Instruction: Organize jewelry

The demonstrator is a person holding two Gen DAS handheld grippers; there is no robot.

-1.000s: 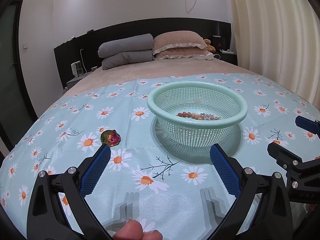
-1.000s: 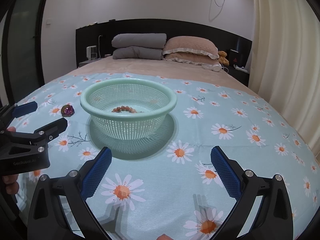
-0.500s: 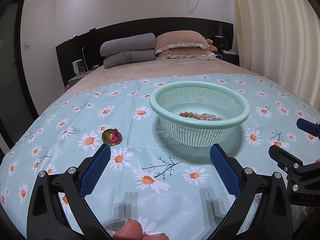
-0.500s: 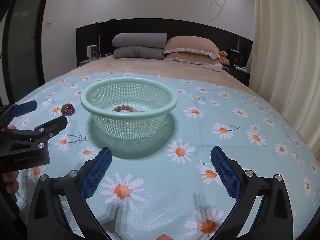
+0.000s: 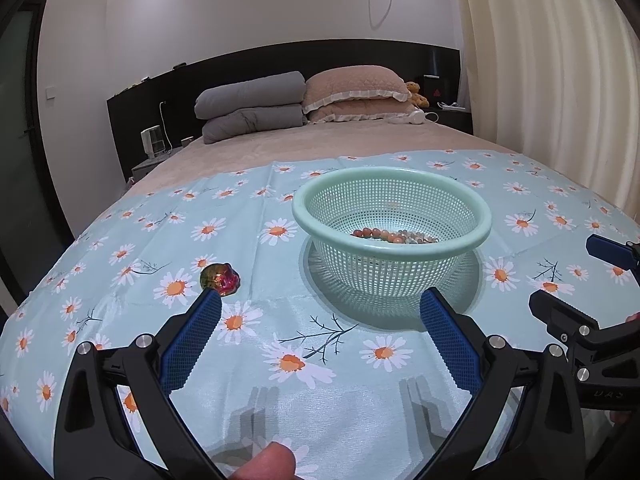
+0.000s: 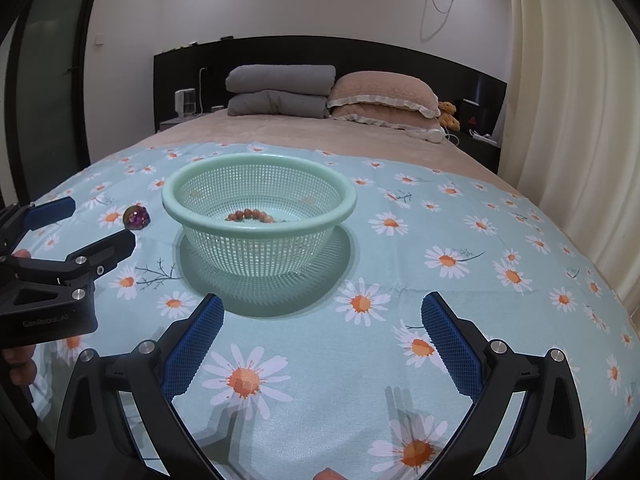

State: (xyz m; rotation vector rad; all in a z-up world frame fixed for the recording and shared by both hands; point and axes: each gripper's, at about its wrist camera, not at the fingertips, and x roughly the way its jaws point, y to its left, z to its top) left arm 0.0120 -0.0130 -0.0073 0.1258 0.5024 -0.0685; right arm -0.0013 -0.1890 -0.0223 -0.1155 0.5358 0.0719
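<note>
A mint-green mesh basket [image 5: 476,236] [image 6: 340,216] stands on the daisy-print cloth [image 5: 280,400] [image 6: 440,300], with a beaded bracelet [image 5: 390,236] [image 6: 250,215] lying inside. A shiny multicoloured trinket [image 5: 220,278] [image 6: 136,218] lies on the cloth left of the basket. My left gripper [image 5: 320,312] [image 6: 96,220] is open just short of the trinket, its left fingertip [image 5: 210,300] nearly touching it in the view. Open too and holding nothing, my right gripper [image 6: 322,316] [image 5: 576,276] hovers in front of the basket.
The cloth covers the foot of a bed. Grey folded bedding [image 5: 250,106] and pink pillows [image 5: 356,94] lie at the headboard. Curtains [image 5: 560,80] hang on the right, and a nightstand with a small appliance [image 5: 152,144] is on the left. A person's fingertip [image 5: 264,462] shows below.
My left gripper has drifted left and forward toward the trinket, which now sits at its left fingertip. The right gripper has barely moved.
</note>
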